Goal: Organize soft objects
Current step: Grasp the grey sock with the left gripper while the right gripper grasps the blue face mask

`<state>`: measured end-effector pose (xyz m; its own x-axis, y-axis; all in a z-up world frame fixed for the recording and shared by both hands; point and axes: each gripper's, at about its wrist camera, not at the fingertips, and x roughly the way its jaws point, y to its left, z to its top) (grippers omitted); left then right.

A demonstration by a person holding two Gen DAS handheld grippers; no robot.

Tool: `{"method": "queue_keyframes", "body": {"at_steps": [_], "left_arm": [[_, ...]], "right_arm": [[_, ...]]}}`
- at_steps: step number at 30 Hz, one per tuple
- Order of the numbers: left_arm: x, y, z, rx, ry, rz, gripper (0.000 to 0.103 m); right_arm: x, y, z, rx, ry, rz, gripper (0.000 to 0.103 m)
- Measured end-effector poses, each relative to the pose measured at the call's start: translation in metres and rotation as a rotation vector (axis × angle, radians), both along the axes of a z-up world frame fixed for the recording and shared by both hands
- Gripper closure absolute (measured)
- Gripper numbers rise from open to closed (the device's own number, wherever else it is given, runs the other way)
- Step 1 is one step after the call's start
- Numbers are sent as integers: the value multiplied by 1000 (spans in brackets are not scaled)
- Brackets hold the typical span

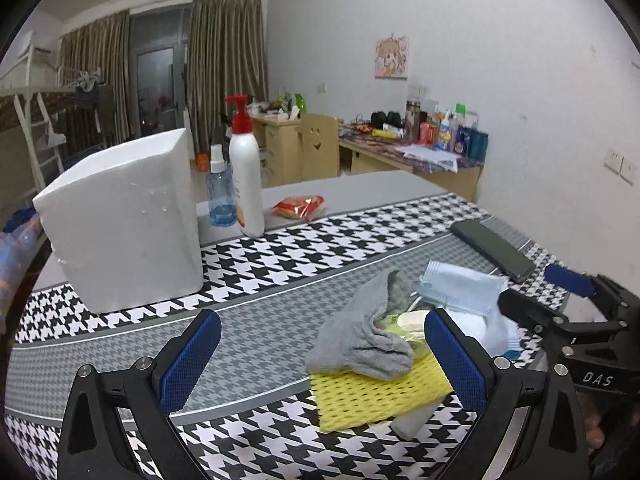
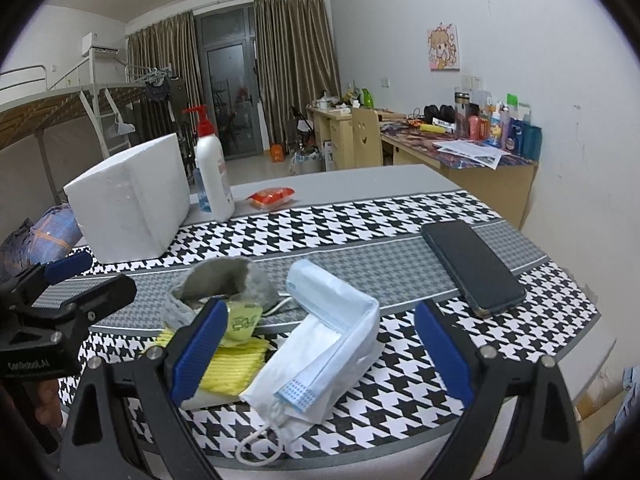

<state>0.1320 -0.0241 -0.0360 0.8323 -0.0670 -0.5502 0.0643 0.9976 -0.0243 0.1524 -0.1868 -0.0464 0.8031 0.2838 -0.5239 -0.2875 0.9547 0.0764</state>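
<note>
A grey sock (image 1: 362,332) (image 2: 224,278) lies bunched on a yellow mesh cloth (image 1: 372,398) (image 2: 230,368) on the houndstooth table. A blue face mask (image 1: 460,290) (image 2: 328,332) lies folded beside them, to their right. A white foam box (image 1: 120,220) (image 2: 132,200) stands at the back left. My left gripper (image 1: 320,356) is open and empty, its jaws astride the sock and cloth. My right gripper (image 2: 324,348) is open and empty, the mask between its jaws. Each gripper shows in the other's view, the right (image 1: 560,300) and the left (image 2: 72,284).
A black phone (image 1: 494,250) (image 2: 472,266) lies at the right of the table. A white pump bottle (image 1: 246,176) (image 2: 212,172), a blue spray bottle (image 1: 220,192) and a red snack packet (image 1: 298,206) (image 2: 272,196) stand behind. The table's front edge is near.
</note>
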Motion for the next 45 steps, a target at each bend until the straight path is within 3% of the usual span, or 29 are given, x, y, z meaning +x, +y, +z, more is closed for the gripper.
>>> {"method": "queue_keyframes", "body": {"at_steps": [15,22,27,35,39,45], "left_arm": [[32,-7,-18,-4,114,-27,3],[48,-1,-30,-48,169,-17,25],[53,3,-39,-100,203,-46,34],[54,-2,-45,-97,216,-94,70],[51,-4,-46,-96,211,-109,80],[46,3,-46,-134,206,-108,83]], "right_arm": [[20,1,-7,-8,24,-10,6],[33,1,-12,-26,61,-11,6],[38,-1,-18,-31,86,-15,6],[43,-4,-23,-34,121,-31,6],[42,-5,-24,-40,128,-32,6],[39,-6,-27,-65,144,-34,26]]}}
